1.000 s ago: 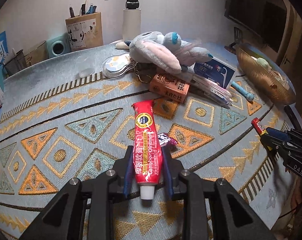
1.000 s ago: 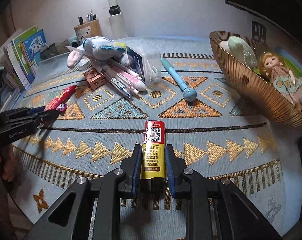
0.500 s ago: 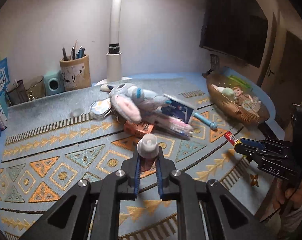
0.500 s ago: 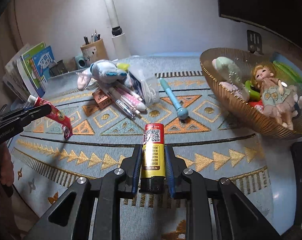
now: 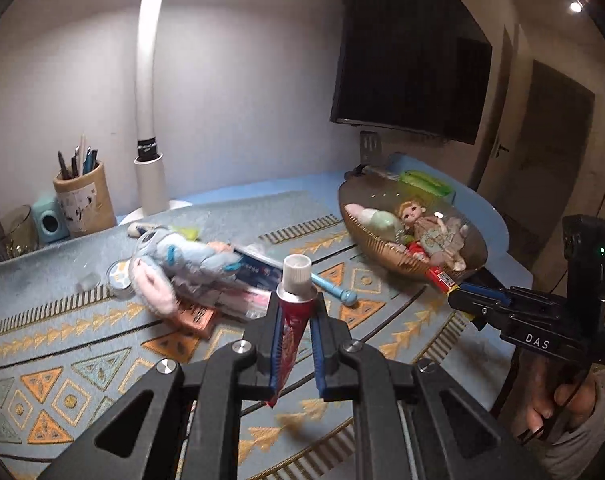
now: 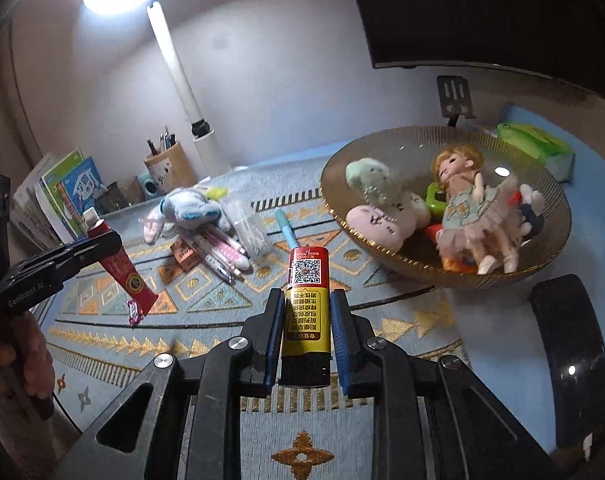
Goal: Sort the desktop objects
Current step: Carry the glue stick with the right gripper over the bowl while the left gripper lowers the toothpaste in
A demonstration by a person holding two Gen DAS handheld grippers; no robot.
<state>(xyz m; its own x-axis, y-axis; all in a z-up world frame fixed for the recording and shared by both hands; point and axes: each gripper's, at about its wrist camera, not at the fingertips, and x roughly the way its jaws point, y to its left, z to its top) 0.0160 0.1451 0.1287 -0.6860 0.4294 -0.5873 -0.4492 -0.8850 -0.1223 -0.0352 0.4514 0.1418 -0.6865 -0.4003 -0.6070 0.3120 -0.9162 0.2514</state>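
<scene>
Left wrist view, item 1: left gripper [image 5: 295,322], tongs clamped on a red ointment tube [image 5: 293,320] just below its white cap [image 5: 297,273]. Tube is held cap-up, clear of the patterned mat [image 5: 82,360]; its crimped tail hangs free below the fingers.

Item 2: right gripper [image 5: 468,294], at 3 o'clock in this view, tongs clamped on a red-and-yellow stick [image 5: 440,278]. Stick tip points toward the near rim of the gold bowl [image 5: 378,246].

Right wrist view, item 3: same stick [image 6: 308,296], gripped at its yellow lower half between the blue pads [image 6: 276,336], held above the mat [image 6: 402,320]. Bowl [image 6: 422,268] lies at 2 o'clock, already holding a doll [image 6: 468,204] and soft toys [image 6: 376,200].

Item 4: clutter at 11 o'clock: plush rabbit [image 6: 190,208], pens [image 6: 222,248], orange box [image 6: 184,254], blue marker [image 6: 286,232]. All unsorted.

Hazards, judged:
- Tube is soft and pinched near one end; a quick swing could let it pivot or slide out, and a harder squeeze could force ointment at the cap.
- Stick is smooth-sided and held near its base; tilting it toward the bowl may let it slip early and roll on the mat.
- Bowl is crowded and shallow at the rim; a drop there could bounce out or nudge the doll.
- Both grippers are near each other; converging on one spot risks a knock.
</scene>
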